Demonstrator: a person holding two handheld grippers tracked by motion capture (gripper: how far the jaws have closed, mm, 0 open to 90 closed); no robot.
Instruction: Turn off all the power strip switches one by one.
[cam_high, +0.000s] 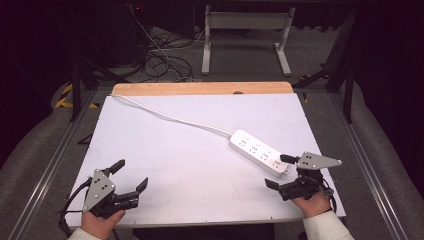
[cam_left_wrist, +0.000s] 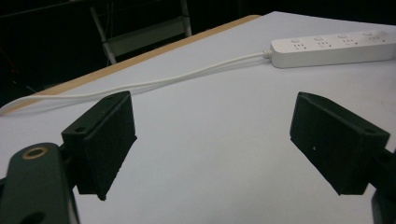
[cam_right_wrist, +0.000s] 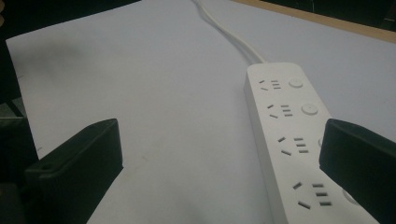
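A white power strip (cam_high: 259, 151) with several sockets lies at an angle on the white table sheet (cam_high: 200, 150), right of centre. Its white cord (cam_high: 170, 117) runs to the far left corner. My right gripper (cam_high: 276, 171) stands open by the strip's near end, one jaw over that end and the other on the bare sheet. In the right gripper view the power strip (cam_right_wrist: 289, 135) runs up past the right jaw, and the right gripper (cam_right_wrist: 219, 158) has nothing pressed between its pads. My left gripper (cam_high: 132, 174) rests open at the near left, empty (cam_left_wrist: 212, 140).
A wooden strip (cam_high: 200, 88) borders the table's far edge. Behind it on the floor lie tangled cables (cam_high: 160, 55) and a white metal frame (cam_high: 245, 30). In the left gripper view the power strip (cam_left_wrist: 334, 46) and cord (cam_left_wrist: 163, 81) lie far ahead.
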